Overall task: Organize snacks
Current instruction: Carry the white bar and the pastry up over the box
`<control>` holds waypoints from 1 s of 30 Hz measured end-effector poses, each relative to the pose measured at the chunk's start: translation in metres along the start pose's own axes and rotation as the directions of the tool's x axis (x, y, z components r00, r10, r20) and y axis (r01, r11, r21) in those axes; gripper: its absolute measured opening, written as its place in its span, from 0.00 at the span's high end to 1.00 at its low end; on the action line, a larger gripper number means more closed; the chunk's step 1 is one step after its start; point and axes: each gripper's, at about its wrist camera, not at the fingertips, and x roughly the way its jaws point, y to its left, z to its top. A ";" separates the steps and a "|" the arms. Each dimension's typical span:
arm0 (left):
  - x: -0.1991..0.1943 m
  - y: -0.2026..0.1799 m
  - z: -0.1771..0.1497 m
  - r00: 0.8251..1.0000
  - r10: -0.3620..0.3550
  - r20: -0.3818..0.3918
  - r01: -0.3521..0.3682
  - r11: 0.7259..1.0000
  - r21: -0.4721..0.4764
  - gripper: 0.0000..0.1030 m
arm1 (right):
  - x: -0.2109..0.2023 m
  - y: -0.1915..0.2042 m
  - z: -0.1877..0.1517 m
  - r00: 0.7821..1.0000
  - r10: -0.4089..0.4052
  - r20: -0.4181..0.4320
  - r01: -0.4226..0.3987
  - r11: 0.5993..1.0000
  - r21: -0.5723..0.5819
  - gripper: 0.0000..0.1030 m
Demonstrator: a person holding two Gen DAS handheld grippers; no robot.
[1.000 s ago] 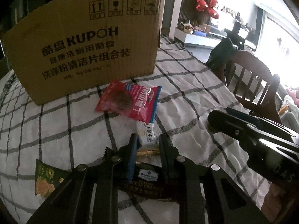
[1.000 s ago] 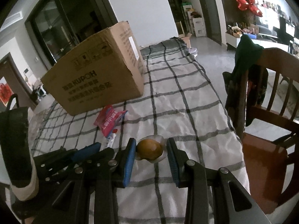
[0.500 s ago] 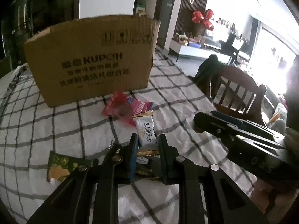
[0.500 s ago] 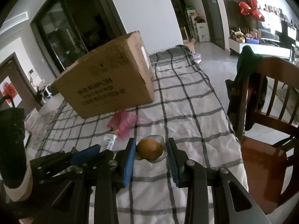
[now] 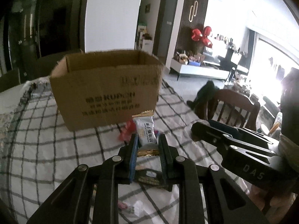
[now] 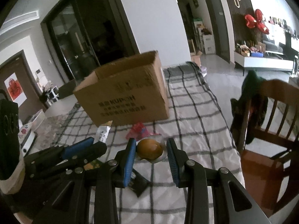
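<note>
My left gripper [image 5: 147, 141] is shut on a white snack bar with gold ends [image 5: 145, 130] and holds it raised above the checked tablecloth, in front of the open cardboard box [image 5: 104, 93]. My right gripper [image 6: 151, 150] is shut on a clear-wrapped round brown bun [image 6: 149, 149], also raised, to the right of the left gripper [image 6: 84, 149]. The box [image 6: 127, 97] stands behind both. A red snack packet [image 6: 139, 131] lies on the cloth before the box. A dark cracker packet [image 5: 147, 176] lies under the left gripper.
A wooden chair [image 6: 271, 123] with a dark garment stands at the table's right edge. A green snack packet [image 6: 92, 165] shows beneath the left gripper. A clear wrapper [image 5: 134, 208] lies on the cloth near me.
Both grippers have risen with their snacks. The views now look over the box rim into its open top. The snack bar has come off the cloth.
</note>
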 end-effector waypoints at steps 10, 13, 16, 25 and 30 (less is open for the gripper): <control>-0.024 0.021 0.038 0.993 0.060 0.105 -0.060 0.998 -0.003 0.78 | -0.001 0.024 0.039 0.997 0.027 0.076 -0.023 0.999 -0.049 0.66; -0.028 0.028 0.050 0.989 0.077 0.125 -0.078 0.997 -0.004 0.78 | 0.003 0.030 0.053 0.995 0.041 0.090 -0.036 0.998 -0.057 0.66; -0.030 0.037 0.062 0.984 0.109 0.142 -0.109 0.994 -0.010 0.78 | 0.008 0.035 0.069 0.993 0.050 0.103 -0.044 0.997 -0.066 0.66; -0.021 0.062 0.099 0.975 0.153 0.162 -0.151 0.988 -0.024 0.78 | 0.027 0.052 0.116 0.989 0.064 0.132 -0.046 0.990 -0.131 0.66; -0.009 0.074 0.113 0.975 0.164 0.148 -0.163 0.986 -0.020 0.78 | 0.041 0.057 0.131 0.991 0.060 0.124 -0.041 0.987 -0.155 0.66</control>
